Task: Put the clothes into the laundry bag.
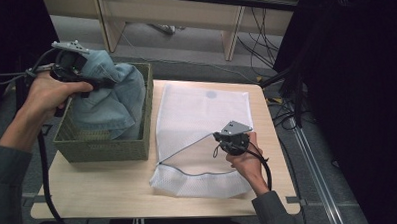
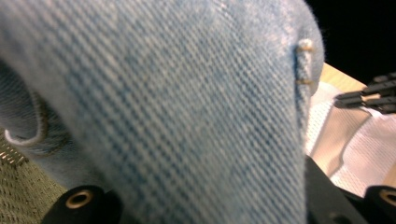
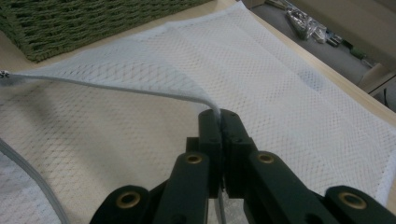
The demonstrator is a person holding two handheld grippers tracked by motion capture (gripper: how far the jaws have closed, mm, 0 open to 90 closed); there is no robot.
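Note:
A light blue denim garment (image 1: 111,92) hangs partly out of the green woven basket (image 1: 107,147) at the table's left. My left gripper (image 1: 103,84) is shut on the denim garment (image 2: 177,112) and holds it above the basket. A white mesh laundry bag (image 1: 196,117) lies flat on the table's right half, its zipper opening edged in grey. My right gripper (image 1: 218,137) is shut on the upper edge of that opening (image 3: 140,91) and lifts it off the lower layer. The right gripper (image 3: 220,122) has its jaws pressed together on the grey zipper edge.
The basket (image 3: 70,28) stands just left of the bag. The wooden table (image 1: 104,190) has bare room in front of the basket. Behind the table are desk legs and cables on a grey floor; a dark curtain hangs at the right.

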